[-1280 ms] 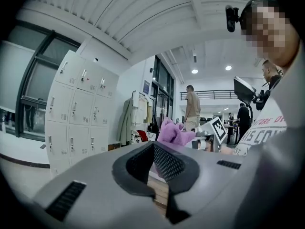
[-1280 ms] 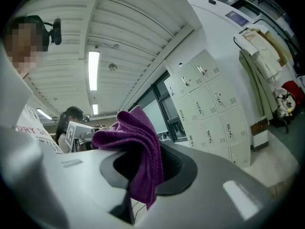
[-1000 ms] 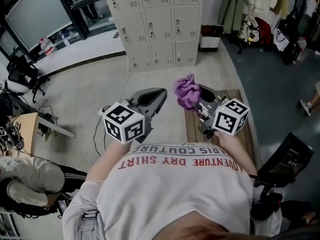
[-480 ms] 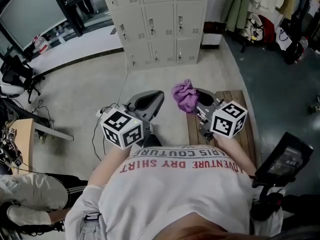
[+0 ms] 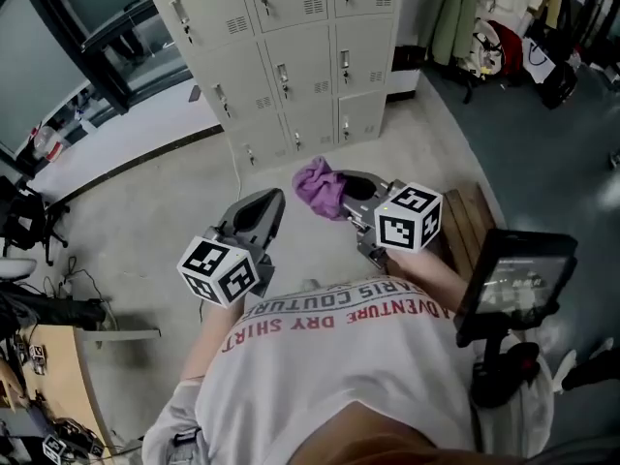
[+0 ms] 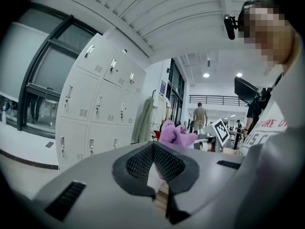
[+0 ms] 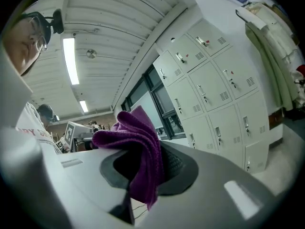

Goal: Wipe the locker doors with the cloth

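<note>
A bank of pale grey lockers (image 5: pixel 281 56) stands ahead across the floor, also seen in the left gripper view (image 6: pixel 95 109) and the right gripper view (image 7: pixel 214 99). My right gripper (image 5: pixel 341 190) is shut on a purple cloth (image 5: pixel 318 188), which bunches up above the jaws in the right gripper view (image 7: pixel 138 147). My left gripper (image 5: pixel 260 213) is held beside it, jaws closed together with nothing between them (image 6: pixel 159 175). The cloth (image 6: pixel 175 133) shows past the left jaws. Both grippers are well short of the locker doors.
A wooden bench (image 5: pixel 472 223) lies to my right. A black screen on a stand (image 5: pixel 513 281) is close by my right side. Coats and bags (image 5: pixel 484 17) hang right of the lockers. Desks and chairs (image 5: pixel 29 231) stand at the left.
I have moved closer to the lockers, which now fill more of the head view. Both grippers shifted left and forward with me. The cloth stays in the right gripper.
</note>
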A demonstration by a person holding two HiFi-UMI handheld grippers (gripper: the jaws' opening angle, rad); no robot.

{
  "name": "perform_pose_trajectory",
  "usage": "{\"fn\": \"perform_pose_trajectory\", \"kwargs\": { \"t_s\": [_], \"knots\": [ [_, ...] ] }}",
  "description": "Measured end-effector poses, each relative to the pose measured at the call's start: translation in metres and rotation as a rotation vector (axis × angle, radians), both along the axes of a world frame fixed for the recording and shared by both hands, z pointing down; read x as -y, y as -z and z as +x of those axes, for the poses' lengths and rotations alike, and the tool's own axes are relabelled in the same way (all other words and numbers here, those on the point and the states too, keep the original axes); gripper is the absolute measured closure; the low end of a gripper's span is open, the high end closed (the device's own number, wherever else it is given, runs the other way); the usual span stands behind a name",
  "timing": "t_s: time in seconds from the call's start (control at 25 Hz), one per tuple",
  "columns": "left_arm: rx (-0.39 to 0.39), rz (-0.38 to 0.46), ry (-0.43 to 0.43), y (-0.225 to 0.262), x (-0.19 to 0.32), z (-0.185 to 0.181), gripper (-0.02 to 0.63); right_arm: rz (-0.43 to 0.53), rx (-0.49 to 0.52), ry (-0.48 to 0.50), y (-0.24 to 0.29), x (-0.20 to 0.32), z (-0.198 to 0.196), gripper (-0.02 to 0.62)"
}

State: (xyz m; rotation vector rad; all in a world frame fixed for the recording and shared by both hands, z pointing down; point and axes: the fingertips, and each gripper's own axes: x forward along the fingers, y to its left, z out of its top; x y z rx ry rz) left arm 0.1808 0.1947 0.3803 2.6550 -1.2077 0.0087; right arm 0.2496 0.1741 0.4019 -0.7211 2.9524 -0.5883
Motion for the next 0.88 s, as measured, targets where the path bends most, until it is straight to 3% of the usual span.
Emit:
{"fn": "perform_pose_trajectory", "kwargs": {
  "t_s": [0.2,0.36,0.88],
  "knots": [
    [0.027,0.020,-0.001,0.014,0.088,-0.089,0.604,0.027,0.024,-0.013,0.017,0.090,-0.086,0.529],
    [0.030,0.019,-0.001,0.012,0.133,-0.136,0.604,0.036,0.056,0.013,0.022,0.133,-0.133,0.531],
    [-0.008,0.016,0.031,0.002,0.252,-0.202,0.604,0.040,0.108,0.076,0.029,0.243,-0.200,0.531]
  ]
}}
